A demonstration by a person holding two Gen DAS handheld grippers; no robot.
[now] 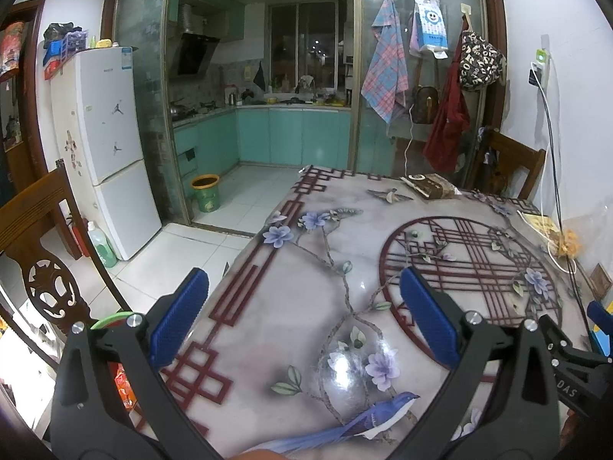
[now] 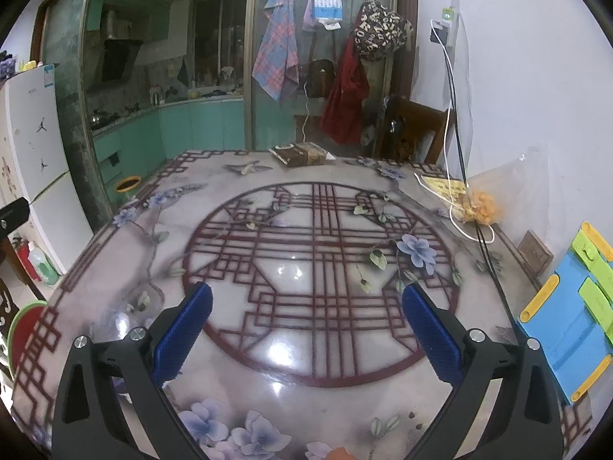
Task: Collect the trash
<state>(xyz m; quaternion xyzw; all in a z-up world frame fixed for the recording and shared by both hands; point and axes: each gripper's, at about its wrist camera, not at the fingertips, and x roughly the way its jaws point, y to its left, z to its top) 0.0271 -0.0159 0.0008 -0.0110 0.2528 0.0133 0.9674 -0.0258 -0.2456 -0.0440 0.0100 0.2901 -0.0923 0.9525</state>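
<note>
Trash here is a flat brown snack packet (image 2: pixel 297 153) lying at the far edge of the table (image 2: pixel 306 253), a glossy floral-printed top with a dark red lattice circle; a clear plastic bag of orange crumbs (image 2: pixel 481 207) sits at the table's right edge against the white wall. The middle of the tabletop is bare from the near edge to the packet, and its left edge drops to white floor tiles (image 1: pixel 245 188). Beyond that edge stand a white refrigerator (image 1: pixel 111 145) and a green bin with a yellow rim (image 1: pixel 206 193) in the kitchen doorway. A white cable (image 2: pixel 456 207) and a black one trail down the wall past the bag, and a blue and green plastic board (image 2: pixel 571 306) lies near right. Both the left gripper (image 1: pixel 304 314) and right gripper (image 2: pixel 306 322) hang over the near table, blue pads spread wide, grasping nothing.
</note>
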